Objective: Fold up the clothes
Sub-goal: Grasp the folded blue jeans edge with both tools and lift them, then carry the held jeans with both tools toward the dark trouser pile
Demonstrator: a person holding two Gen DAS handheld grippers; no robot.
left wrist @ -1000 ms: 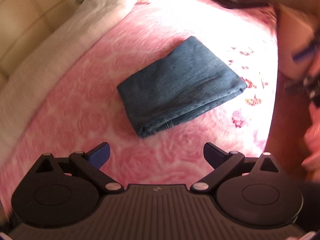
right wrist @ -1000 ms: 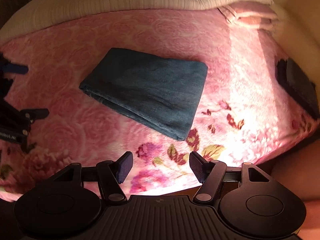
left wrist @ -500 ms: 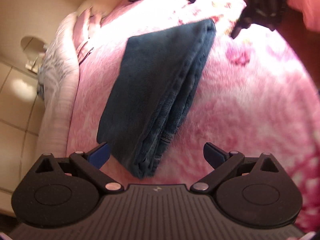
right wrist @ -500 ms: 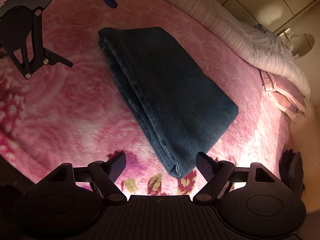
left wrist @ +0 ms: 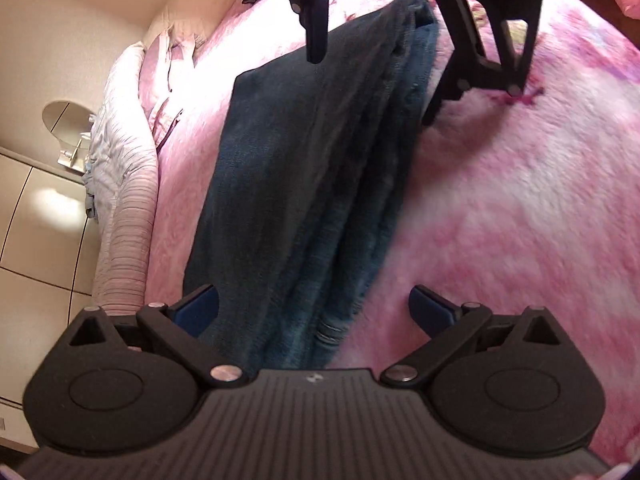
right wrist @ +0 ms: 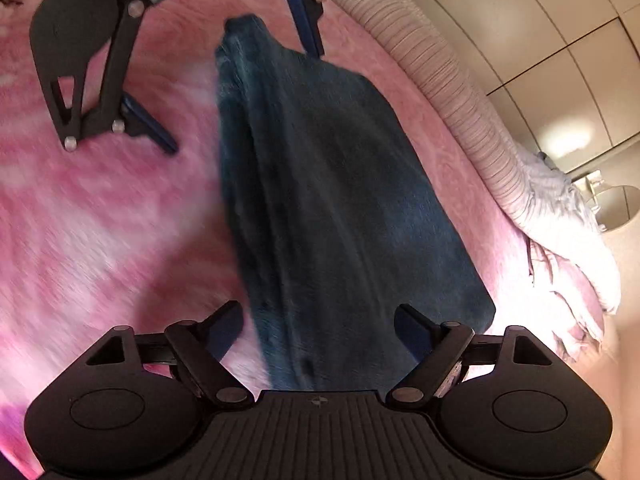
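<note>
I have a folded dark blue denim garment [left wrist: 312,184] lying flat on the fluffy pink blanket with a rose pattern [left wrist: 500,240] that covers the bed; it is a long stack of layers, and my two grippers face each other from its opposite short ends. In the left wrist view my left gripper [left wrist: 314,306] has its jaws spread wide; the near end of the denim lies between its blue fingertips [left wrist: 198,306], and I see neither pad pressing on the cloth. In the right wrist view my right gripper [right wrist: 320,326] also stands wide, though its jaws are closing a little at this moment; the other end of the denim sits between them, with neither pad clamped on it, the left pad over bare blanket beside the folded edge. Each camera shows the other gripper at the far end of the garment, tilted, one finger over the denim and one beside it on the blanket; the right wrist picture is smeared, so I cannot tell whether any fingertip touches the fabric. Along the far long side of the blanket runs a pale ribbed quilt [right wrist: 452,92]; beyond it are cream cupboard doors [right wrist: 552,80] and a small round mirror on a stand [left wrist: 66,120].
</note>
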